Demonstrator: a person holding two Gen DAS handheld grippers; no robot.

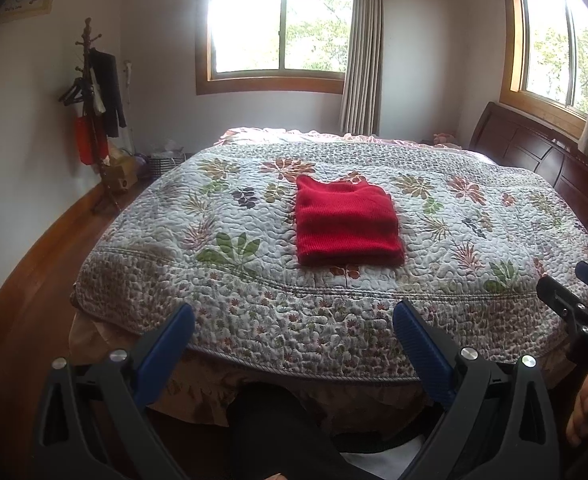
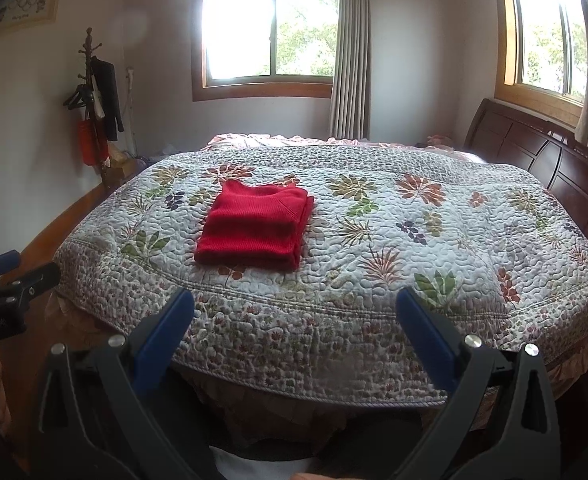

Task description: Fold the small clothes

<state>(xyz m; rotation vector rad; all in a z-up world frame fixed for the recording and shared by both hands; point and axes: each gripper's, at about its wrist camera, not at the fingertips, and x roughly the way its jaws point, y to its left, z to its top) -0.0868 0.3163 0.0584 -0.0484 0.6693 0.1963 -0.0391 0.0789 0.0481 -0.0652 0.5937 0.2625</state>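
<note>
A red knitted garment lies folded into a neat rectangle on the floral quilt, near the middle of the bed. In the right wrist view the same red garment sits left of centre on the quilt. My left gripper is open, held back off the near edge of the bed, with nothing between its blue fingers. My right gripper is open too, also short of the bed edge and holding nothing. Each gripper shows at the side of the other's view: the right gripper, the left gripper.
A dark wooden headboard runs along the right side. A coat stand with hanging clothes and boxes at its foot stands in the left corner on the wooden floor. Two windows with curtains are behind the bed.
</note>
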